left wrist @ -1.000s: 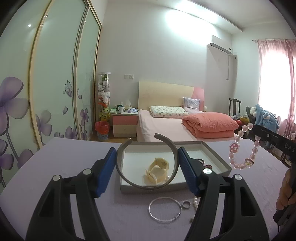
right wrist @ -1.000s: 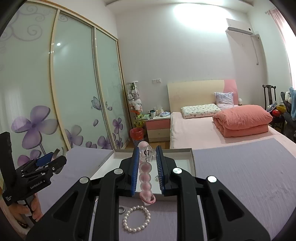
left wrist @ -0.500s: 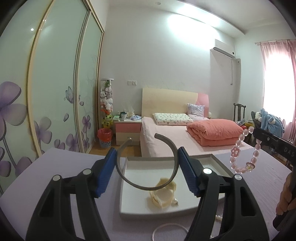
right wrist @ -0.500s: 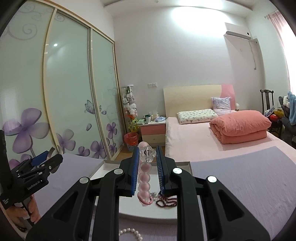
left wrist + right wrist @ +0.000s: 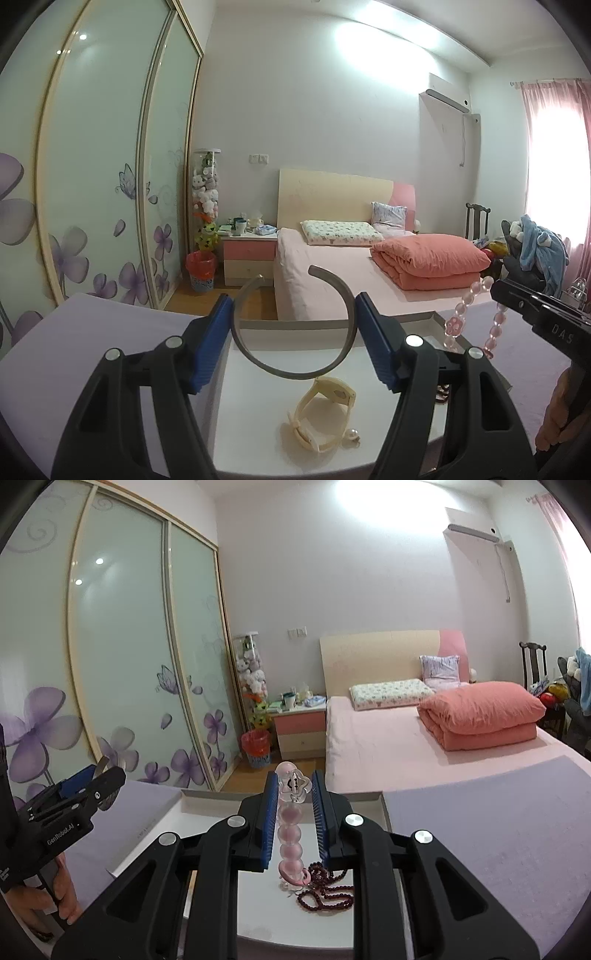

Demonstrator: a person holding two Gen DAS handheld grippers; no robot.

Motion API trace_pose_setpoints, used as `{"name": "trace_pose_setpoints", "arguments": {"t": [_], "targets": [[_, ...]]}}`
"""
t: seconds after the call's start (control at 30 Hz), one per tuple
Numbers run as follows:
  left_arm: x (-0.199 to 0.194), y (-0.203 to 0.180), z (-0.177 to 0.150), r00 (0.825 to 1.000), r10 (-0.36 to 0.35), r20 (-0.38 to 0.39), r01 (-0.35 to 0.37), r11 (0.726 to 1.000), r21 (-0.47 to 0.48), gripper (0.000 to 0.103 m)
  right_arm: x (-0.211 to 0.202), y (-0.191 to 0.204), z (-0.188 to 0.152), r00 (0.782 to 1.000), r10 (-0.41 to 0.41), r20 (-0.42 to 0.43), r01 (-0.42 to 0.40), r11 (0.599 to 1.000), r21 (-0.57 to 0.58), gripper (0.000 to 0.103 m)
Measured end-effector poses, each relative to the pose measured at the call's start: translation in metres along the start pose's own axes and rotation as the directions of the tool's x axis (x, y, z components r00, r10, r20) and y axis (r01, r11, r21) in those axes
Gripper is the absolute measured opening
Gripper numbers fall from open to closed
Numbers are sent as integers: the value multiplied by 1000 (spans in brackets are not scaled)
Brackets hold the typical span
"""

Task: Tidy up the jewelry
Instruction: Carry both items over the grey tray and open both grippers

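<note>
My left gripper [image 5: 294, 314] is shut on a grey open bangle [image 5: 291, 371] and holds it above the white tray [image 5: 251, 413]. A cream watch [image 5: 325, 410] lies in the tray below it. My right gripper [image 5: 294, 794] is shut on a pink bead bracelet [image 5: 290, 834], which hangs down over the tray [image 5: 155, 827] beside a dark red bead necklace [image 5: 327, 891]. In the left wrist view the right gripper [image 5: 495, 291] shows at the right with the pink bracelet [image 5: 458, 325] dangling over the tray's right side.
The tray sits on a lilac-covered table [image 5: 498, 830]. The left gripper [image 5: 74, 794] shows at the left of the right wrist view. Beyond the table are a bed [image 5: 369, 266], a nightstand [image 5: 249, 254] and sliding wardrobe doors [image 5: 92, 166].
Both grippers have moved forward over the tray with their pieces. The loose silver bangle, rings and pearl bracelet on the table in front of the tray have dropped out of view.
</note>
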State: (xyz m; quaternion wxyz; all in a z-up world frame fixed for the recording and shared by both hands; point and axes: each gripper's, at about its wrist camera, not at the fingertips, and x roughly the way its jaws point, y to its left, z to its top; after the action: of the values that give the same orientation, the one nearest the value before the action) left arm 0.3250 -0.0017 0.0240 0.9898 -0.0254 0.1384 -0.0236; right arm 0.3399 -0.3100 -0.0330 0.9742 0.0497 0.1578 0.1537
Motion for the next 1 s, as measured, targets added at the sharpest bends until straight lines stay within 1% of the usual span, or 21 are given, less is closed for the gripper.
{"name": "trace_pose_setpoints", "arguments": {"t": [0.33, 0.53, 0.6, 0.67, 0.7, 0.9, 0.97, 1.0], "targets": [[40, -2, -9, 999, -12, -45, 13, 1000, 7, 66, 31, -2, -10, 996, -4, -91, 5, 1000, 12, 20], [54, -1, -14, 998, -16, -65, 16, 1000, -3, 66, 38, -5, -12, 993, 9, -121, -4, 999, 37, 21], [60, -1, -15, 997, -21, -77, 21, 1000, -7, 66, 36, -3, -11, 993, 11, -115, -7, 999, 32, 24], [63, 0, -16, 996, -26, -89, 25, 1000, -10, 66, 35, -3, -9, 995, 8, -103, -5, 1000, 27, 46], [63, 0, -16, 996, -28, -87, 27, 1000, -13, 66, 32, -2, -9, 995, 10, -96, -8, 1000, 28, 49], [67, 4, -13, 995, -31, -92, 30, 999, -14, 66, 34, -1, -10, 995, 13, -99, -11, 1000, 24, 49], [67, 5, -12, 996, -35, -86, 34, 999, -18, 67, 34, -1, -10, 995, 14, -99, -12, 1000, 23, 49], [66, 5, -12, 996, -35, -77, 34, 999, -16, 70, 34, 0, -10, 995, 16, -98, -13, 1000, 22, 49]]}}
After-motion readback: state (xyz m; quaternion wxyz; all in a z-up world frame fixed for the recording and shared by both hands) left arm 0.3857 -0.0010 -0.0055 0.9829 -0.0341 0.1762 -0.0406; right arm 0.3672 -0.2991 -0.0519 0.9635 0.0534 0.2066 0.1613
